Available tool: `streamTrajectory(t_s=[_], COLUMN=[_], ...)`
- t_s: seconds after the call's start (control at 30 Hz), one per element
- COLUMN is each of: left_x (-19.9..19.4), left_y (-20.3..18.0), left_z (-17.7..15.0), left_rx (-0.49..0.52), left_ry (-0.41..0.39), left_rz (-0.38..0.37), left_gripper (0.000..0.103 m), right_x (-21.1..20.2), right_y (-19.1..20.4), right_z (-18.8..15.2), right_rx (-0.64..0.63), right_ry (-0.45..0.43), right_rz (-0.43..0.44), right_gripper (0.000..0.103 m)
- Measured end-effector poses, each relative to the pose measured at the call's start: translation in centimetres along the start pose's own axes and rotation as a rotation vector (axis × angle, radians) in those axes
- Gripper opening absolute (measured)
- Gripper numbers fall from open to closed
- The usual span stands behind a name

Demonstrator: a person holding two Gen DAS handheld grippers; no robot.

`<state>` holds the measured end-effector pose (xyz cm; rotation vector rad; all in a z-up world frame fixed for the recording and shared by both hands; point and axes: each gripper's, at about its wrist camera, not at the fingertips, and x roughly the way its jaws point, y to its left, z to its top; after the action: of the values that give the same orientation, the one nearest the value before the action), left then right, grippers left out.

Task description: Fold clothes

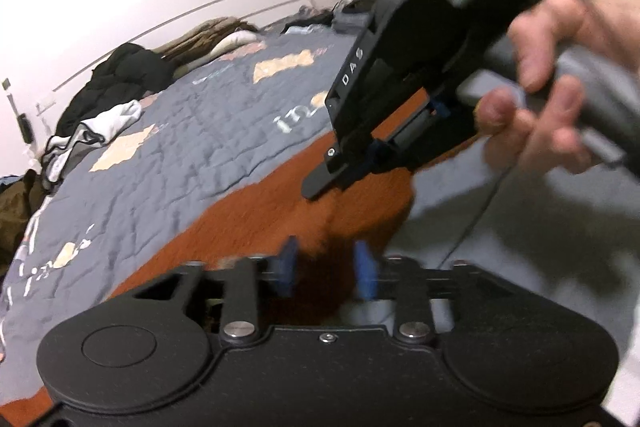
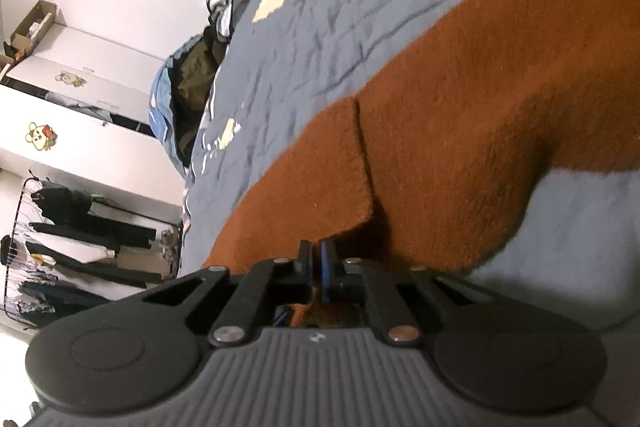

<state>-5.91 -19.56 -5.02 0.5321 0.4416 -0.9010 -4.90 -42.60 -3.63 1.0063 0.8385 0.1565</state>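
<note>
Rust sweater (image 2: 460, 115), edge pinched between right fingers (image 2: 326, 267)

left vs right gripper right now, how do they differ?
The left gripper has its blue pads apart, and nothing shows pinched between them. The right gripper has its jaws shut on an edge of the rust-brown garment. The left gripper hangs over the garment's near edge; the right gripper is the one gripping it. Both point down at the same garment on the grey quilt.
</note>
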Motion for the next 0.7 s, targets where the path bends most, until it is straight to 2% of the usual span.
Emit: streamTrajectory(t_s=[0.03, 0.17, 0.27, 0.3, 0.4, 0.5, 0.63, 0.7], left_x=[-0.8, -3.5, -3.7, -3.2, 0.8, 6.2, 13.0, 15.5], left_y=[0.2, 2.1, 5.4, 6.7, 9.7, 11.8, 11.6, 11.4], left_z=[0.3, 2.1, 4.1, 4.8, 7.3, 9.0, 9.5, 9.4], left_rx=[-0.016, -0.130, -0.276, -0.317, -0.385, -0.450, -0.426, -0.432], left_ry=[-0.024, -0.099, -0.115, -0.097, 0.025, 0.168, 0.333, 0.389], left_rz=[-0.016, -0.059, -0.066, -0.054, -0.027, -0.052, -0.038, -0.032], left_gripper=[0.052, 0.052, 0.052, 0.052, 0.050, 0.043, 0.040, 0.040], right_x=[-0.5, -2.8, -4.0, -4.0, -3.7, -3.0, -2.6, -2.5], right_y=[0.0, 0.2, 0.4, 0.1, -0.8, -1.5, -1.8, -1.7], right_z=[0.2, 1.3, 2.0, 2.0, 1.9, 1.5, 1.3, 1.2], right_rx=[0.003, -0.004, -0.025, -0.025, -0.027, -0.031, -0.054, -0.072], right_ry=[-0.014, -0.065, -0.087, -0.081, -0.063, -0.046, -0.036, -0.036], right_rz=[0.006, 0.029, 0.033, 0.023, -0.010, -0.038, -0.058, -0.065], right_gripper=[0.004, 0.003, 0.003, 0.003, 0.003, 0.003, 0.003, 0.003])
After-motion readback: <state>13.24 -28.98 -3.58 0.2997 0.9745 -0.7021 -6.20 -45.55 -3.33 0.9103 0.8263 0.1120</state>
